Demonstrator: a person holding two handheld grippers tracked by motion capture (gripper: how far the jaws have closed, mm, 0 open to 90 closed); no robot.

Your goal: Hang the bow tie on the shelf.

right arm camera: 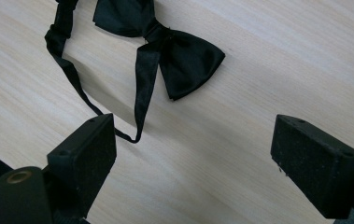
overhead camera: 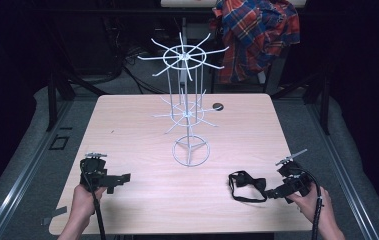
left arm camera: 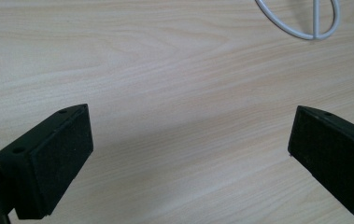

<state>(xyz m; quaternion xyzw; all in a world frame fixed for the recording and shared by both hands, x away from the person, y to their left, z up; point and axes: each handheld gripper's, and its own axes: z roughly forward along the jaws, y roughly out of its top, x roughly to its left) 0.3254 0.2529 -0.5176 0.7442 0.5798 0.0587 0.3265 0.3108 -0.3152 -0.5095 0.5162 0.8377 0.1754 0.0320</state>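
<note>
I hold both grippers with jaws wide, empty — right gripper (overhead camera: 272, 192) beside the bow tie (overhead camera: 247, 184), lower right; wire rack (overhead camera: 189, 107) bare; left gripper (overhead camera: 119, 181) idle. Nothing hung yet.

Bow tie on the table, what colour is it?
Black all over; the bow tie shows best in the right gripper view.

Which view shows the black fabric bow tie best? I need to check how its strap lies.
The right gripper view: the black fabric bow tie lies close ahead of the open jaws, its strap looping left. The high view shows it small near the right gripper.
</note>
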